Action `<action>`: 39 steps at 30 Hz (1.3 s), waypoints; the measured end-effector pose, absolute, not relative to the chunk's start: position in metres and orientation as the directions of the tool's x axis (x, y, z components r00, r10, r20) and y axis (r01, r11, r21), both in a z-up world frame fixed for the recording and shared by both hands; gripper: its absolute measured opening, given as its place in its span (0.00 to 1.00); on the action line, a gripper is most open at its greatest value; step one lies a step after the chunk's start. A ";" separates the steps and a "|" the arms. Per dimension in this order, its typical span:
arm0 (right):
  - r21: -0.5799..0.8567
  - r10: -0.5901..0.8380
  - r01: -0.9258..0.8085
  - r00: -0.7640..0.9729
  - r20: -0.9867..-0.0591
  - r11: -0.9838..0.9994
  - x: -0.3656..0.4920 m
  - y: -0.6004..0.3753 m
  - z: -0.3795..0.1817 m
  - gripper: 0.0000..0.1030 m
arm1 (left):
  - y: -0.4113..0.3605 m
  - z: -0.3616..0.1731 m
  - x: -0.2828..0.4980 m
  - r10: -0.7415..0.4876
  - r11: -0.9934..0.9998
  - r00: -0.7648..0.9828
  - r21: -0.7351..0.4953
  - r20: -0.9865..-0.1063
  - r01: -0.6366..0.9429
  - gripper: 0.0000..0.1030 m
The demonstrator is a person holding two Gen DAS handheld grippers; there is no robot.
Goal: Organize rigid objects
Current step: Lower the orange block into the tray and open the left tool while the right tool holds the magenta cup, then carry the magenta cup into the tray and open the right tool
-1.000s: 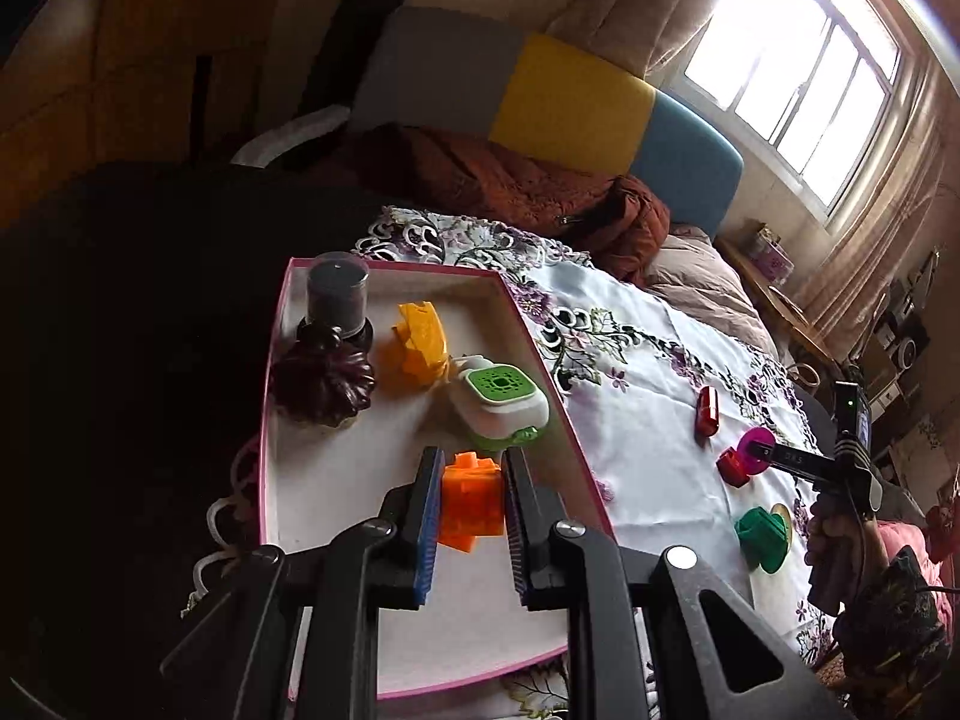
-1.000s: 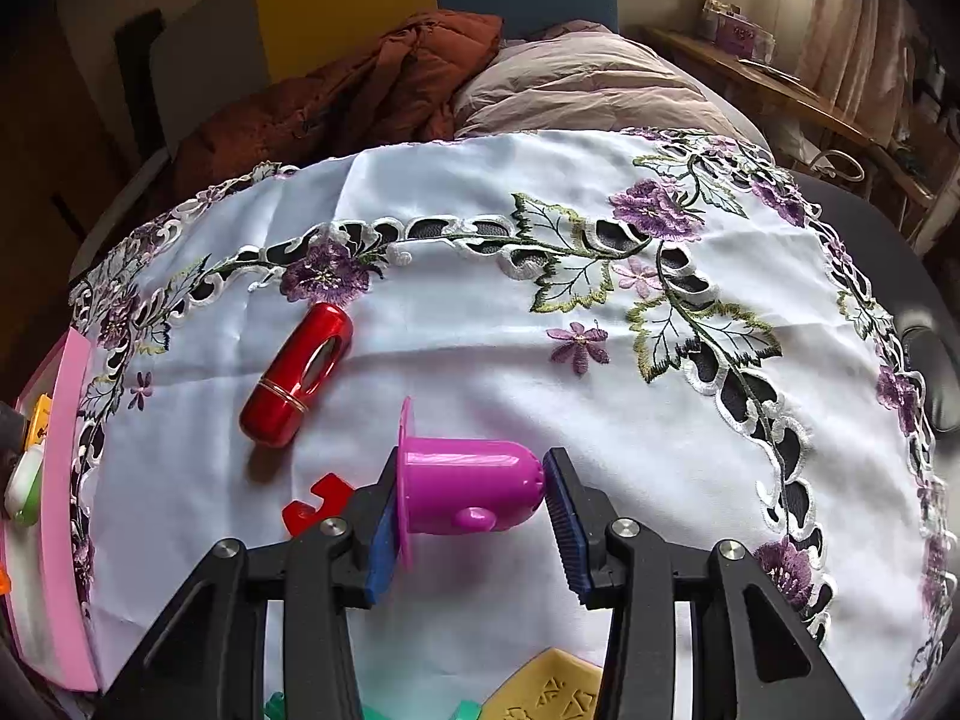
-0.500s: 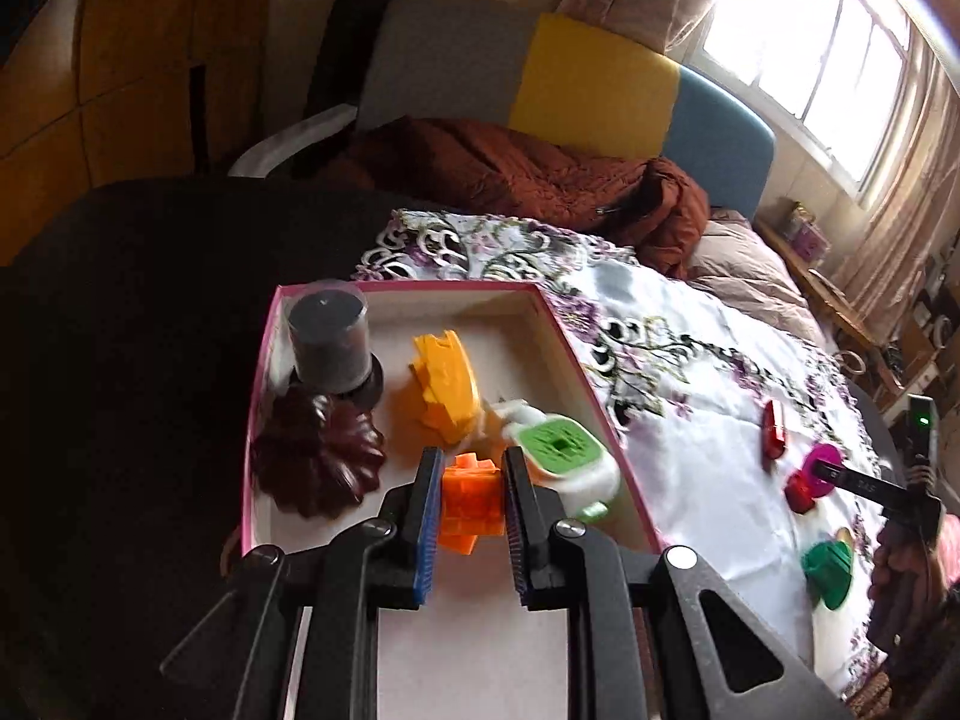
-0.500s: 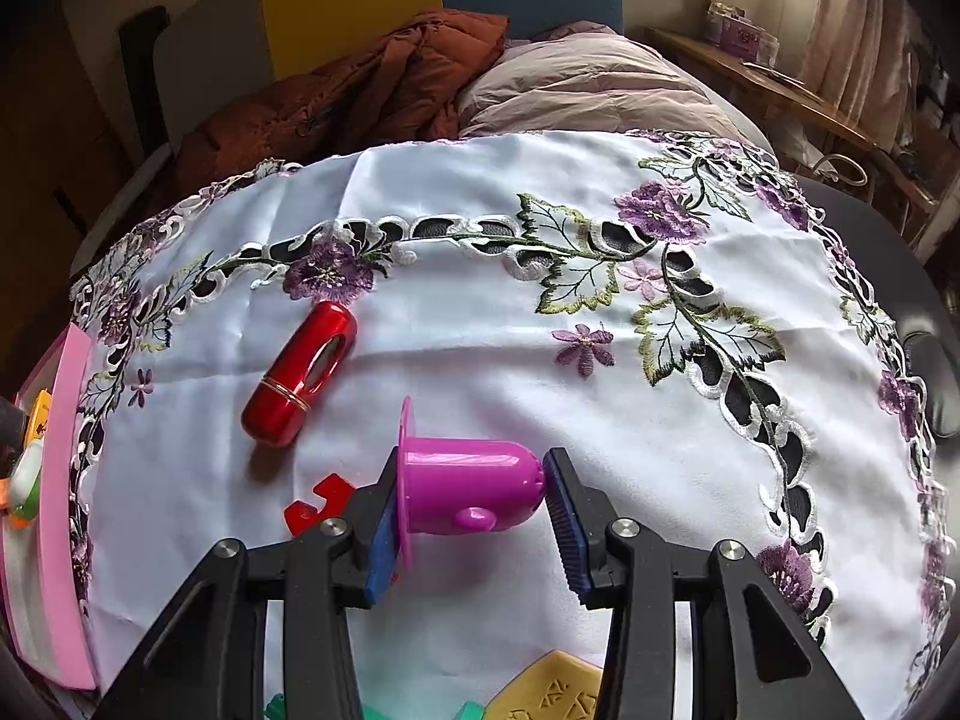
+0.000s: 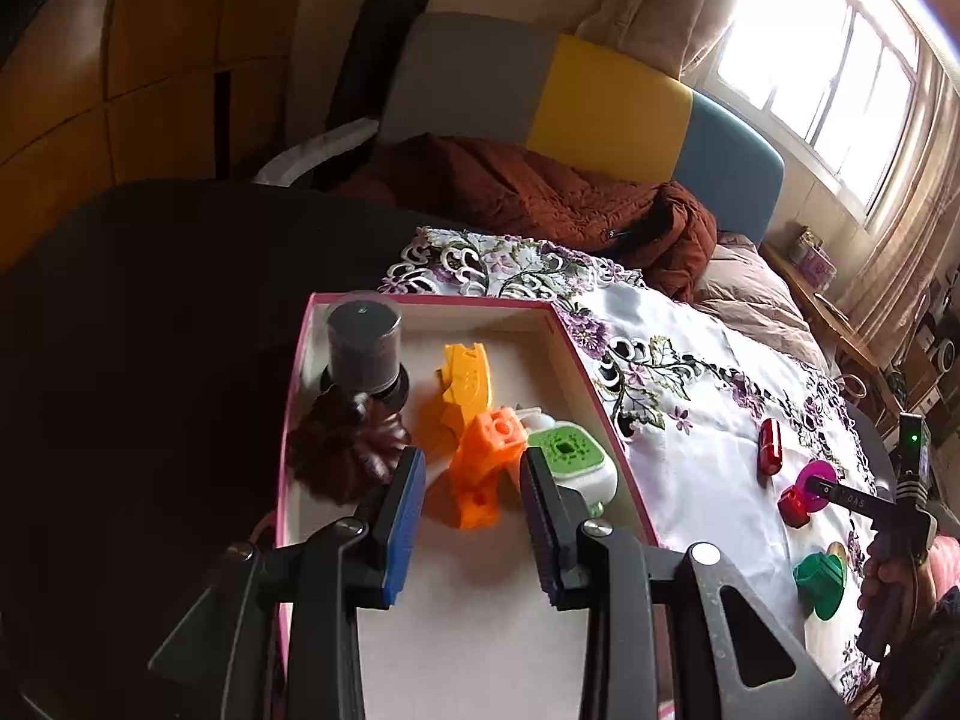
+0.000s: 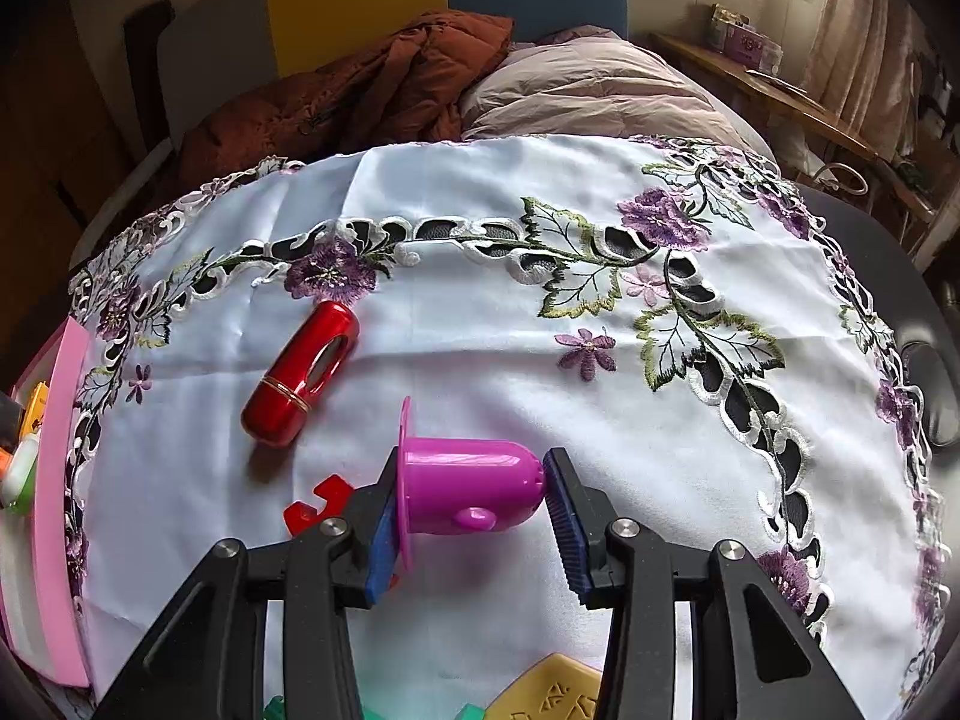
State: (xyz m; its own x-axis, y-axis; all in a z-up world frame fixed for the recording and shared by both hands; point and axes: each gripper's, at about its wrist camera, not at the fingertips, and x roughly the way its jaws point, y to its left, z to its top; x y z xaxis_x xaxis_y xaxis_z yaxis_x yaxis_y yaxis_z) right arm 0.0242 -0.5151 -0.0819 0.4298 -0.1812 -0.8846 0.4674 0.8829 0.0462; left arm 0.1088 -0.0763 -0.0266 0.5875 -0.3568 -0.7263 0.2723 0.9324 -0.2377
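My left gripper (image 5: 471, 531) is open over the pink-rimmed box (image 5: 576, 354). The orange block (image 5: 486, 468) lies loose in the box between and beyond the open jaws. The box also holds a dark cylinder (image 5: 363, 348), a brown fluted mould (image 5: 345, 444), a yellow piece (image 5: 465, 381) and a green-and-white gadget (image 5: 570, 459). My right gripper (image 6: 471, 516) is shut on a magenta cup (image 6: 468, 492) lying sideways on the white embroidered tablecloth (image 6: 480, 228). It also shows in the left wrist view (image 5: 810, 483).
On the cloth lie a red tube (image 6: 300, 372), a red notched piece (image 6: 315, 504), a yellow piece (image 6: 552, 687) and a green piece (image 5: 819, 585). The pink box edge (image 6: 57, 480) is at the far left. A sofa with a brown jacket (image 5: 540, 198) stands behind.
My left gripper has opened and let go of the orange block, which now lies in the box. The left view shifted slightly. The right gripper has not moved.
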 end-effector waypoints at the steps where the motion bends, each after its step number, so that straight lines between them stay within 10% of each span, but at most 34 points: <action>1: 0.045 -0.182 0.467 0.430 -0.884 0.883 0.024 -0.515 -0.082 0.43 | -0.075 -0.027 0.105 -0.355 0.933 0.584 -0.240 -0.730 0.267 0.31; 39: 0.102 -0.142 0.376 0.567 -0.812 0.921 0.024 -0.492 -0.049 0.43 | -0.089 -0.023 0.051 -0.319 0.940 0.574 -0.176 -0.754 0.292 0.31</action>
